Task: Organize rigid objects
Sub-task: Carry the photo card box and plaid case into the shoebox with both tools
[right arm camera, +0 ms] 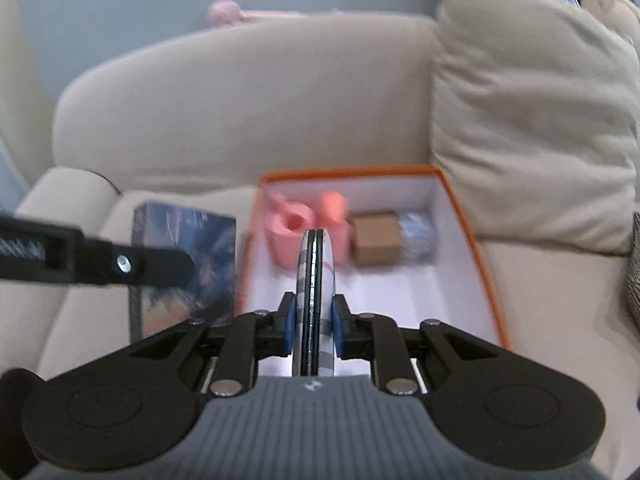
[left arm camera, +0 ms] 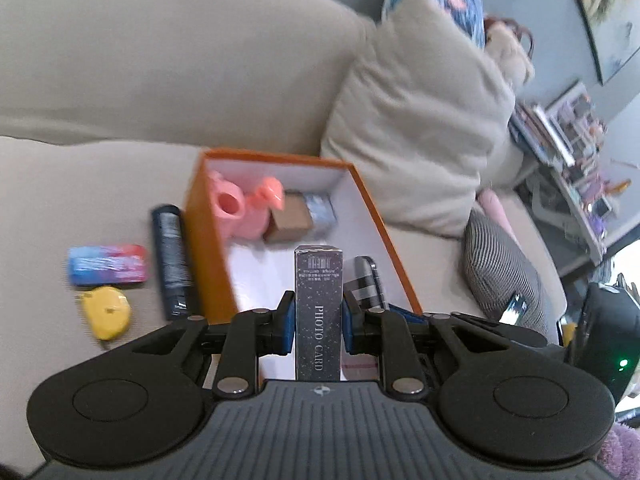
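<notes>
The beige sofa seat (left arm camera: 60,200) carries an orange box (left arm camera: 204,240), black tube (left arm camera: 172,256) and yellow object (left arm camera: 106,312).

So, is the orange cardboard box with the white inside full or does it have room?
It has room. The orange cardboard box holds items only at its far end; the near white floor is bare.

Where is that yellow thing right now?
In the left wrist view, the yellow thing lies on the beige sofa seat at the lower left, just below a blue-and-pink pack and left of the orange box.
</notes>
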### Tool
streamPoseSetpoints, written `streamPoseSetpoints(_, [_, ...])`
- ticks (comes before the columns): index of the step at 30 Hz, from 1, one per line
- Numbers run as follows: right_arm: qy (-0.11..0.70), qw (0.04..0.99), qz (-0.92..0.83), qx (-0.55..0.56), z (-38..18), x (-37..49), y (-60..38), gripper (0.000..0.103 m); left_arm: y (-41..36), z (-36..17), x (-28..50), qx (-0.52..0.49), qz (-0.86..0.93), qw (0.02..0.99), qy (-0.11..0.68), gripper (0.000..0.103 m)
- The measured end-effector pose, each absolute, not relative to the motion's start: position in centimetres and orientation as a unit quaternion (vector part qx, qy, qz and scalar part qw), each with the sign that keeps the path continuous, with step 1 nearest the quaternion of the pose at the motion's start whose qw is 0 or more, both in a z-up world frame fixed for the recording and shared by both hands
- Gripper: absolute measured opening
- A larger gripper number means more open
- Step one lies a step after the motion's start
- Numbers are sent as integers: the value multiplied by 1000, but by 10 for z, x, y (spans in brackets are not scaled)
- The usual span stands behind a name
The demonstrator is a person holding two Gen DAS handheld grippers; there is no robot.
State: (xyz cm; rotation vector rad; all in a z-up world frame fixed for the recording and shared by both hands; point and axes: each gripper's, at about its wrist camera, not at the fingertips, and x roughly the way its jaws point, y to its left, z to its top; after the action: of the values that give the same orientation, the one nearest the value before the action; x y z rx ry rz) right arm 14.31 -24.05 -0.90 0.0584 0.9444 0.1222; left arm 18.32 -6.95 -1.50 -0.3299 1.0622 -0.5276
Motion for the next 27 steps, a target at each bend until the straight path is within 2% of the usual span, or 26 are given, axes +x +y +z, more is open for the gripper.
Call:
streamPoseSetpoints(7, [502,863,56,12,-52,176,-279,19,-121,-52,219,-94,-238,795,550,25])
streamPoseSetpoints(15, [522,849,81,6,-83,215,-292,19,-140,-85,248,-56,-203,782,587,25])
streamPoseSetpoints(27, [502,841,31,-197,-119,235,-259,19,-128,-97,262,-54,-190,781,592,25])
